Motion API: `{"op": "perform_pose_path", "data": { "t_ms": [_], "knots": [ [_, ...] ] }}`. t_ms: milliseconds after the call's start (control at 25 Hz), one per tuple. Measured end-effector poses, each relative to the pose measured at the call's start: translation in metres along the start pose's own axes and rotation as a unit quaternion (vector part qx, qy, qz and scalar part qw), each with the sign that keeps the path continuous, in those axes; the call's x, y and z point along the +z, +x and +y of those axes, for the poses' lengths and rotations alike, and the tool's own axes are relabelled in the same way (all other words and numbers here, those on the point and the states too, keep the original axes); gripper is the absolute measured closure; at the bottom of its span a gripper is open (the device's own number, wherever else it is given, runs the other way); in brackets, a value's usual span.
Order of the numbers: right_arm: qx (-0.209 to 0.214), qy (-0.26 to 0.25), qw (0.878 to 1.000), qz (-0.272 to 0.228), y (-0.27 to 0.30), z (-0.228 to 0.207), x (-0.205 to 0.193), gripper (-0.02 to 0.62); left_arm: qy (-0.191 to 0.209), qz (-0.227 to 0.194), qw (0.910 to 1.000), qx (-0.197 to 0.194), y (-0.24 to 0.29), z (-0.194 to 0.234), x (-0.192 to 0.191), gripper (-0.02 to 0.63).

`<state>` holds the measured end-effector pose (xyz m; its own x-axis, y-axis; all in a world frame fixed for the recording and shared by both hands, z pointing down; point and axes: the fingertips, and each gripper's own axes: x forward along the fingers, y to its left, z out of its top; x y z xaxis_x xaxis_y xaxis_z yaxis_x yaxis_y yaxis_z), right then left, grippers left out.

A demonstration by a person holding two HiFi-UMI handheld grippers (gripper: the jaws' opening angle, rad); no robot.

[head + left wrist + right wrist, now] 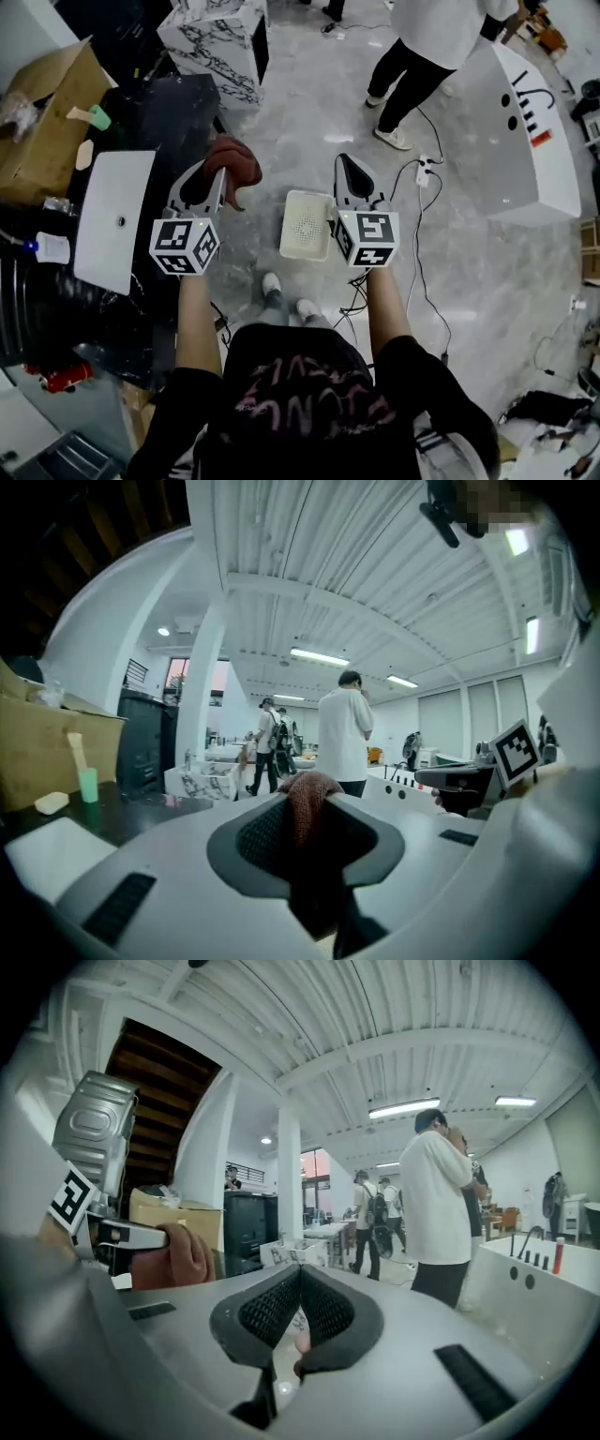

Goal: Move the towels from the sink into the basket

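Dark shirt (309,394) and forearms fill the near edge; past them both grippers reach out over the floor. Left gripper (218,176) is clamped on the rust-brown towel (236,159), cloth bunched over the jaw tips. Right gripper (345,164): jaws together, nothing in them. Basket (285,232) sits on the floor between the two grippers, just right of the towel, and looks empty. Sink (103,234) is at left in the dark counter (178,112); no towel shows in it.

Step in hand, my read: carry and drop. Bring the towel right until it's centred over the basket, lower it inside the rim, then open, so no corner drapes over the edge.

Room: floor round the basket is open. Mind the counter edge at left, own shoes (271,282) on the near side, cables (415,202) at right. Bystander (422,42) is well apart, far side.
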<state>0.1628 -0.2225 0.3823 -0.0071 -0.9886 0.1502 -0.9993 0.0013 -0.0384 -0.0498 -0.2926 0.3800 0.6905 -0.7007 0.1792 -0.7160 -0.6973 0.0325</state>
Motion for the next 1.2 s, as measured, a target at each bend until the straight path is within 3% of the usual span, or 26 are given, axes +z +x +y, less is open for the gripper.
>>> {"op": "perform_pose_path", "data": {
  "t_ms": [240,440,800,1200],
  "knots": [
    [-0.085,0.003,0.996,0.018,-0.005,-0.029,-0.023,0.581,-0.006,0.019,0.9966,-0.080,0.049,-0.015,-0.025,0.503],
    [-0.102,0.005,0.994,0.039,-0.007,-0.038,-0.046,0.581,-0.007,0.043,0.9933,-0.107,0.070,-0.029,-0.052,0.503],
    [-0.102,0.024,0.991,0.082,0.004,-0.092,-0.116,0.581,-0.026,0.100,0.9881,-0.113,0.116,-0.063,-0.132,0.502],
    [-0.094,0.050,0.984,0.143,0.012,-0.132,-0.228,0.581,-0.054,0.159,0.9811,-0.097,0.164,-0.081,-0.242,0.502]
  ]
}}
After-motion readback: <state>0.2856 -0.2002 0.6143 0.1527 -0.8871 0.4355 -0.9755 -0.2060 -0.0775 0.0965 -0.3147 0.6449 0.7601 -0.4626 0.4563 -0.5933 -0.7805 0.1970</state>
